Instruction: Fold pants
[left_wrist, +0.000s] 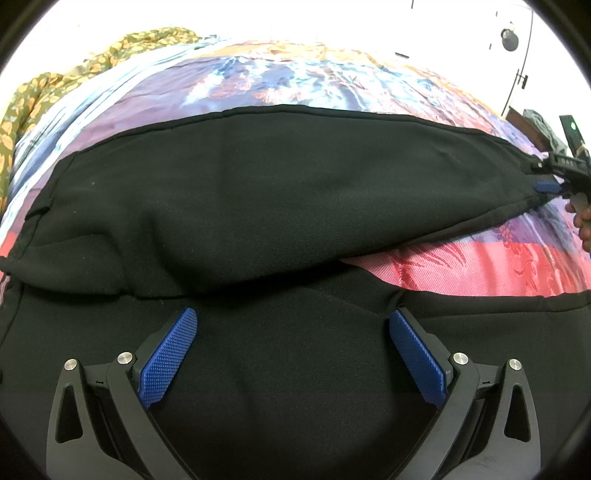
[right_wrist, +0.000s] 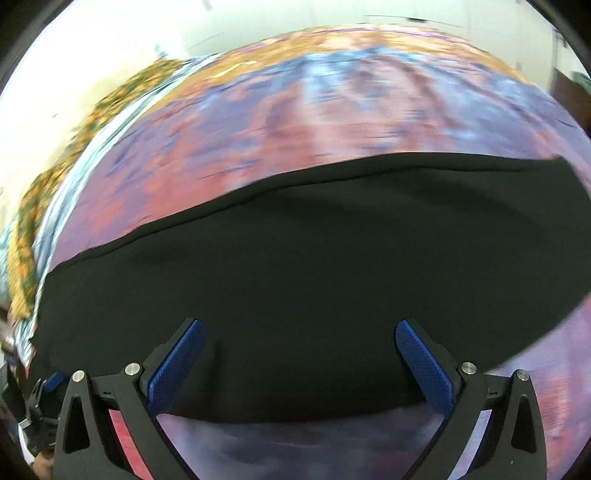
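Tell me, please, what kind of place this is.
Probably a bedroom: black fabric pants lie on a bed's colourful patterned bedsheet, with a crumpled green floral cloth beside a white wall.

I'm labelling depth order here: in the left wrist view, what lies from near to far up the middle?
Left gripper → near pant leg → folded-over pant leg → patterned bedsheet → white wall.

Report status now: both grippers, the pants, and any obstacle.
Left gripper open, over pants. Right gripper open at leg end. Pants flat on bedspread. Nothing in the way.
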